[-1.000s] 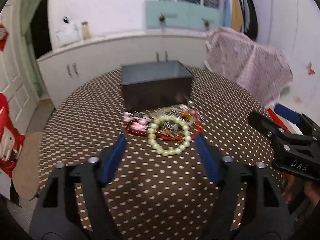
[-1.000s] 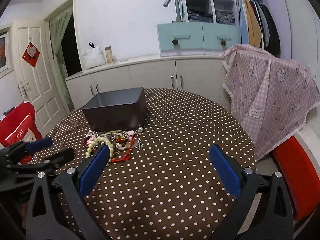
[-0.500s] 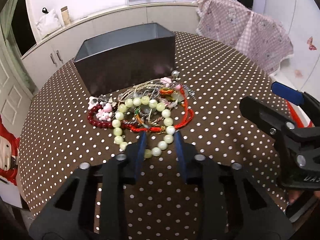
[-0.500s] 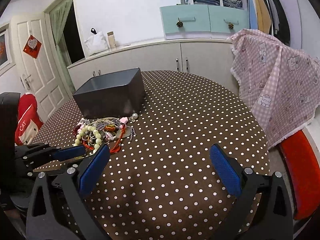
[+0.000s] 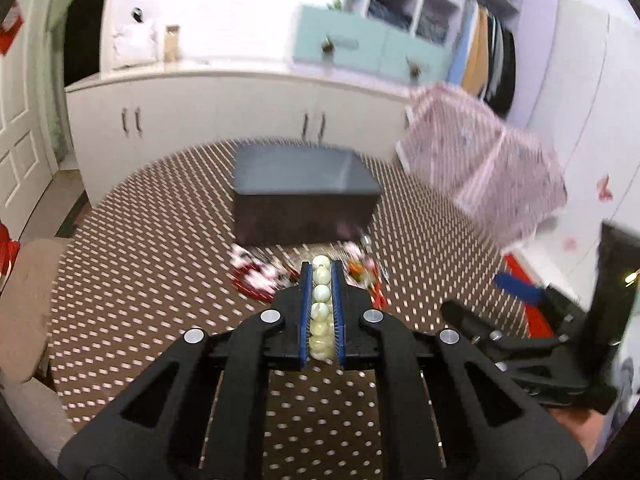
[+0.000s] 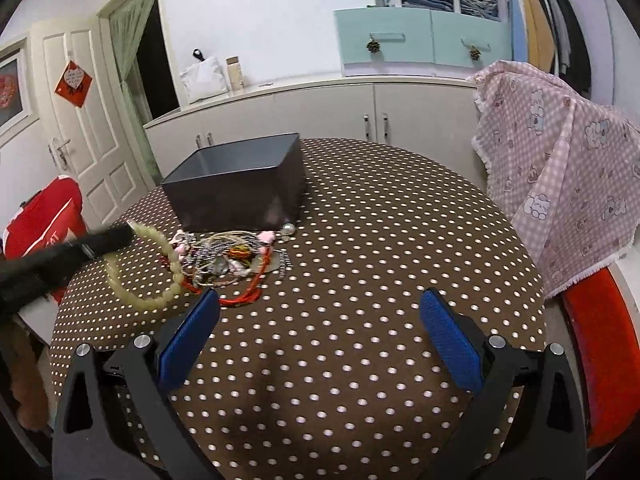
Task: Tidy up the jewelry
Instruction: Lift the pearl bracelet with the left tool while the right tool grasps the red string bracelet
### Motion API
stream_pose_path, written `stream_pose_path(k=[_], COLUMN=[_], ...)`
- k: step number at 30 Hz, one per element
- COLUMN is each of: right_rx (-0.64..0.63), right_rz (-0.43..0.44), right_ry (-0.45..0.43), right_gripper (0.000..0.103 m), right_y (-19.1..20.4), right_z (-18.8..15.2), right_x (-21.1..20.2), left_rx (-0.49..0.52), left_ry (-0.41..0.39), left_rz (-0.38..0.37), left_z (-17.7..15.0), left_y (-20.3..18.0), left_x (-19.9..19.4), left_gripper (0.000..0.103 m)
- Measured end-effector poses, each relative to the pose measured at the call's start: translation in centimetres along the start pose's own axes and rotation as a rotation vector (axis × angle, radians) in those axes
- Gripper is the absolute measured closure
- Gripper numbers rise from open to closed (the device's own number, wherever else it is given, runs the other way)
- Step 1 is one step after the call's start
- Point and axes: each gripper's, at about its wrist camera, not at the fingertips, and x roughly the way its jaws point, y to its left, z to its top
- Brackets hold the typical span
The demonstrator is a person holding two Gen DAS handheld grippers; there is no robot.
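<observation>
The left hand-held gripper (image 5: 321, 280), spread wide a second ago, is now clenched on the pale bead bracelet (image 6: 160, 276) and lifting it off the jewelry pile (image 6: 236, 260) toward the dark box (image 6: 240, 184) at twelve o'clock on the desk (image 6: 360, 240), while the right hand-held gripper (image 6: 320, 332) hangs released.

Beads (image 5: 321, 308): glossy, smooth, pale green, stone-like; clamped between ribbed blue pads (image 5: 306, 312) of matt black plastic left gripper (image 5: 321, 276).
Right gripper (image 6: 320, 336): same matt black plastic, shiny metal rivets.
Box (image 6: 240, 184): dark grey, smooth, slight sheen.
Tablecloth (image 6: 360, 240): brown dotted, faintly glossy.
Drape (image 6: 560, 168) at 2 o'clock: soft pink check cloth, frayed edge.
Cord (image 6: 244, 296): red, threadlike.
</observation>
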Motion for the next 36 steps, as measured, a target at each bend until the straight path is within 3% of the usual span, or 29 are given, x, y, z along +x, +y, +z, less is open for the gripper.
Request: stream_pose_path(k=[8,10,12,15,23,28,36], right_rx=[-0.142,-0.165,-0.191,-0.222,-0.176,-0.160,-0.190], right_rz=[0.067,0.072,0.076,0.107,0.118,0.130,0.142], right_ry=[0.041,0.067,0.088,0.129,0.150,0.160,0.153], right_gripper=[0.009,0.018,0.036,0.055,0.082,0.090,0.090], right_y=[3.7,4.5,5.3,6.3,4.8,4.9,6.4], right_z=[1.2,1.4,1.4,1.2,3.4,3.2,4.9], right_x=[2.2,3.1,3.7,4.8,6.4,6.8,7.8], left_rx=[-0.052,-0.052,-0.055,-0.054,-0.071,-0.071,-0.137], left_ry=[-0.036,-0.030,-0.031,-0.030,-0.024,-0.031,-0.046], left_rz=[0.034,0.041,0.061,0.074,0.066,0.087,0.130], left_z=[0.2,0.1,0.0,-0.3,-0.5,-0.3,0.1], left_y=[3.3,3.8,4.2,5.0,6.2,6.5,7.8], left_x=[-2.3,-2.4,-2.4,-2.5,-2.2,-1.8,-1.4], left_gripper=[0.093,0.093,0.093,0.093,0.093,0.093,0.093])
